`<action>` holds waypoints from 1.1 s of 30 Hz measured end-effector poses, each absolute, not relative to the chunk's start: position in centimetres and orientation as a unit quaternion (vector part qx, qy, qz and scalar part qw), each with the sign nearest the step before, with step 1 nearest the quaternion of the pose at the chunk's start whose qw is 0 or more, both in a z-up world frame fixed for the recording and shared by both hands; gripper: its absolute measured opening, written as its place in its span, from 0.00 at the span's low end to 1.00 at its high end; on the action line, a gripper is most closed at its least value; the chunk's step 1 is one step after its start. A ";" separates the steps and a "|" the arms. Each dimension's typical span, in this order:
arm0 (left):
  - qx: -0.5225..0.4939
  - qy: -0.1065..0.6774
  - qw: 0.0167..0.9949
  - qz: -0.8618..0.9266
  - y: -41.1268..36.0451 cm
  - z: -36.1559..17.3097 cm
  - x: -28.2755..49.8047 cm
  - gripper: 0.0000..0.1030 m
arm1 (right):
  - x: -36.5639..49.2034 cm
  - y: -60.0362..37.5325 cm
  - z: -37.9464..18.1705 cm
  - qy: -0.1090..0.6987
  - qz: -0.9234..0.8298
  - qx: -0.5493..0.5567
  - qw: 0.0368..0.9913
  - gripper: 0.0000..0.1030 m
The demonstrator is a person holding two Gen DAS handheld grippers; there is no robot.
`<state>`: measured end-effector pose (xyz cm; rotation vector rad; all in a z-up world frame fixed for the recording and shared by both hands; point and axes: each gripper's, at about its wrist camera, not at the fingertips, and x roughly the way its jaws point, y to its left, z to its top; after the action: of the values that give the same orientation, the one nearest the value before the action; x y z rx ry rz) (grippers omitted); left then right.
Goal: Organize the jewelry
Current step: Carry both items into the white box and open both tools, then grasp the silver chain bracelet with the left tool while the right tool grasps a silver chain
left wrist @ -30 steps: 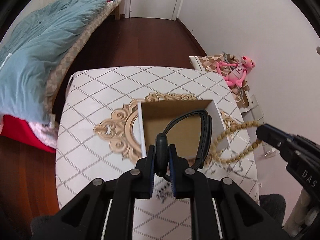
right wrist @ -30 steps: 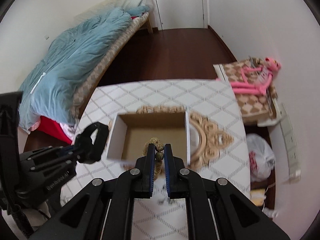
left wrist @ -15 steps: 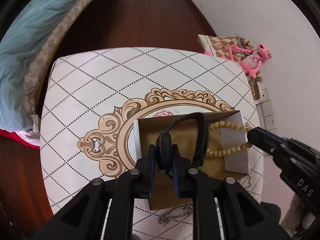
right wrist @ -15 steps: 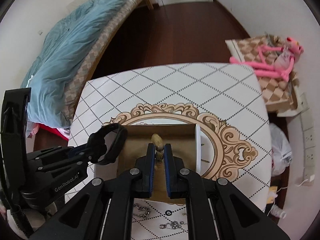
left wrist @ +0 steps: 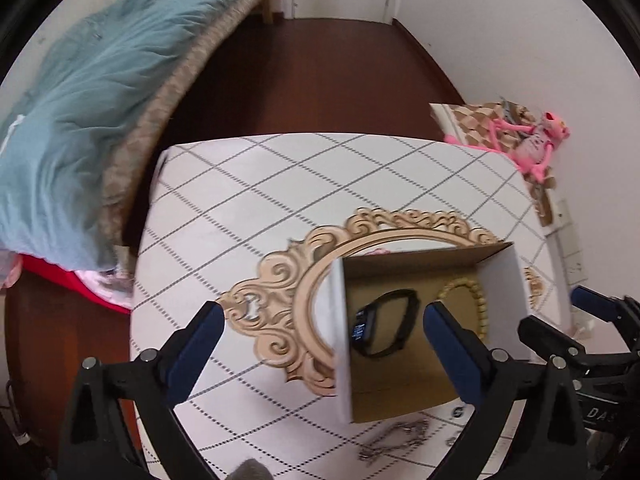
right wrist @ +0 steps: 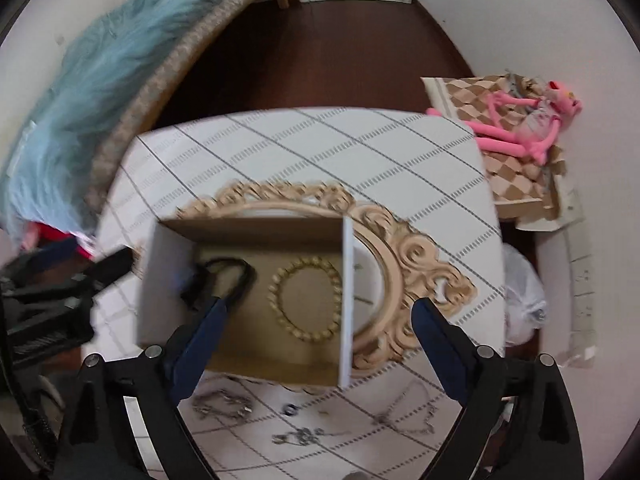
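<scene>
Lying side by side inside the cardboard box (right wrist: 244,300), the black watch (left wrist: 382,328) and bead bracelet (right wrist: 306,300) seem done, both left tongs (left wrist: 320,338) and right tongs (right wrist: 320,328) are spread empty, and silver chains (right wrist: 224,402) wait near the counter's (right wrist: 320,152) near edge.

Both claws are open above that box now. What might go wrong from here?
Mainly three things, I'd guess. The silver chains lying on the table near the box are thin and tangled, so a claw may pinch several or slip off. The right claw hangs low over the box's near edge and might nudge it. Dropping more in could tangle the watch with the bead bracelet.
</scene>
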<state>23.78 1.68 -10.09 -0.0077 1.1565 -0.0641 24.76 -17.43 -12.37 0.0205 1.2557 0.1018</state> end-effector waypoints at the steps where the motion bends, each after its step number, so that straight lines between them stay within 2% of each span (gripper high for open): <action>1: 0.001 0.543 0.839 -0.024 1.7 -10.4 23.2 0.99 | 24.5 -17.4 -12.7 0.587 0.043 0.005 0.808 0.92; 11: -0.001 0.530 0.848 0.006 2.4 -11.4 20.5 0.99 | 21.7 -17.0 -14.7 0.584 0.014 -0.012 0.812 0.95; 33: 0.009 0.472 0.881 0.025 2.6 -4.1 12.8 0.99 | 14.4 -17.5 -5.4 0.490 0.002 0.014 0.871 0.95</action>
<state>12.83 2.63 -4.08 0.0194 0.9826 0.0529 14.38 -17.45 -5.39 0.0293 1.0249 0.0034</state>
